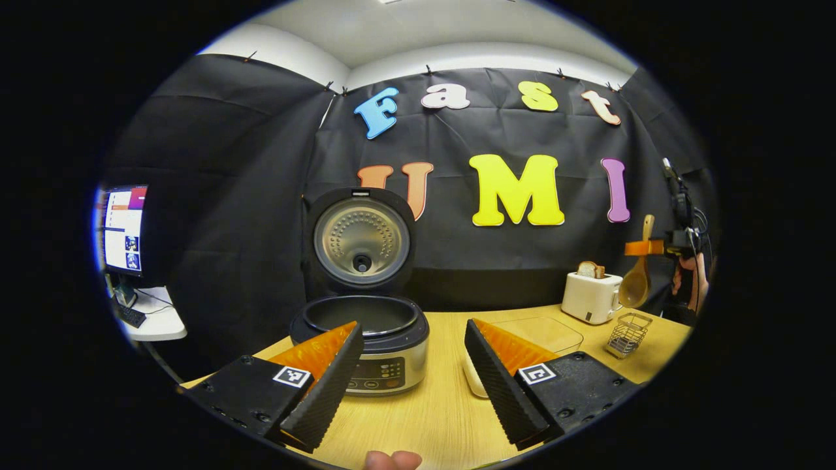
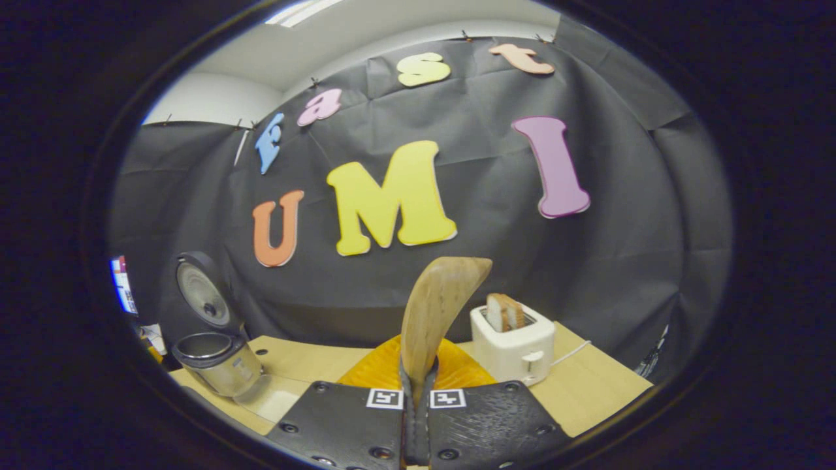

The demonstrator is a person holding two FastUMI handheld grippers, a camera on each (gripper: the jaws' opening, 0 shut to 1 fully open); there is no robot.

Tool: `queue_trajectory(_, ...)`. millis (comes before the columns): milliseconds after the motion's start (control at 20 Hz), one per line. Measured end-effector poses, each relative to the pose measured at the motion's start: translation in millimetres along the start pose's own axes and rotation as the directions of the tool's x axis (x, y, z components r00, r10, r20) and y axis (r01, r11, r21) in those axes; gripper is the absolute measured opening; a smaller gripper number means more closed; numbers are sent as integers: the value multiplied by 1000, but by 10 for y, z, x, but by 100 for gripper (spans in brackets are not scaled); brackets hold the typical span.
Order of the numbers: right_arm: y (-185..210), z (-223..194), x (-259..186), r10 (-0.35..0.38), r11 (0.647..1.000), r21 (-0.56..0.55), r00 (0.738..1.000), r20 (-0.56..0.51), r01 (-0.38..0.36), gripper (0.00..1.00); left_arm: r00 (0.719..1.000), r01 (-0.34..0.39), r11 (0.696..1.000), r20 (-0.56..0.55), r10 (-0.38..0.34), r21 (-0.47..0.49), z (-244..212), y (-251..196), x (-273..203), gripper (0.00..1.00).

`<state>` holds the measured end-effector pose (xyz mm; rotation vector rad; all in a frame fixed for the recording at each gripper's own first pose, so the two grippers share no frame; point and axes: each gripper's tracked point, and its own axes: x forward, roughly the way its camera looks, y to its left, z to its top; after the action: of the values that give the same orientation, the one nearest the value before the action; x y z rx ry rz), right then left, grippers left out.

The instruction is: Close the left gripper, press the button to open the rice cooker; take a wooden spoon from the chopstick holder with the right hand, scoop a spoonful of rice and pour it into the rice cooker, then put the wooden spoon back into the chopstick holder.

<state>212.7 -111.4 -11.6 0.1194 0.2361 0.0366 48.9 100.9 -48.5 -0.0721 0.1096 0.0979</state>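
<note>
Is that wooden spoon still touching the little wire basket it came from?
Apart. The left gripper view shows the wooden spoon held up in the air by the right gripper, with black wall between its bowl and the chopstick holder below.

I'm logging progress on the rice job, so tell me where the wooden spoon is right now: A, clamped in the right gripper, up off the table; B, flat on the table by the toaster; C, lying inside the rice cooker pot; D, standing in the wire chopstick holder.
A: the right gripper has both fingers pressed on the wooden spoon, lifted above the chopstick holder.
</note>
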Motion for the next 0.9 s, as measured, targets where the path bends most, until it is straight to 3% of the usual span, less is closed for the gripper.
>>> queue_trajectory(50, 248, -29, 86, 29, 1000, -11, 1000, -6, -29, 0, 1000, -8, 1000, 1, 8, 4, -9, 46, -30, 99)
queue_trajectory(250, 1171, -441, 475, 135, 989, -50, 987, -89, -140, 0, 999, -38, 999, 2, 38, 6, -33, 225, -71, 99)
queue_trajectory(350, 1475, -734, 618, 151, 982, -91, 978, -142, -165, 0, 999, -47, 999, 9, 47, 1, -26, 297, -102, 99)
queue_trajectory(400, 1576, -898, 681, 151, 978, -116, 973, -172, -173, 0, 999, -53, 999, 7, 53, 8, -37, 337, -108, 94)
queue_trajectory(450, 1645, -1042, 743, 147, 974, -142, 969, -200, -177, 0, 998, -61, 998, 2, 61, 16, -52, 372, -121, 99)
queue_trajectory(700, 1589, -1554, 981, 52, 949, -283, 952, -301, -141, 0, 998, -66, 998, -8, 66, 12, -69, 470, -132, 99)
queue_trajectory(900, 1451, -1744, 1006, -40, 894, -432, 942, -332, -115, 0, 997, -74, 997, -5, 74, 2, -36, 533, -161, 99)
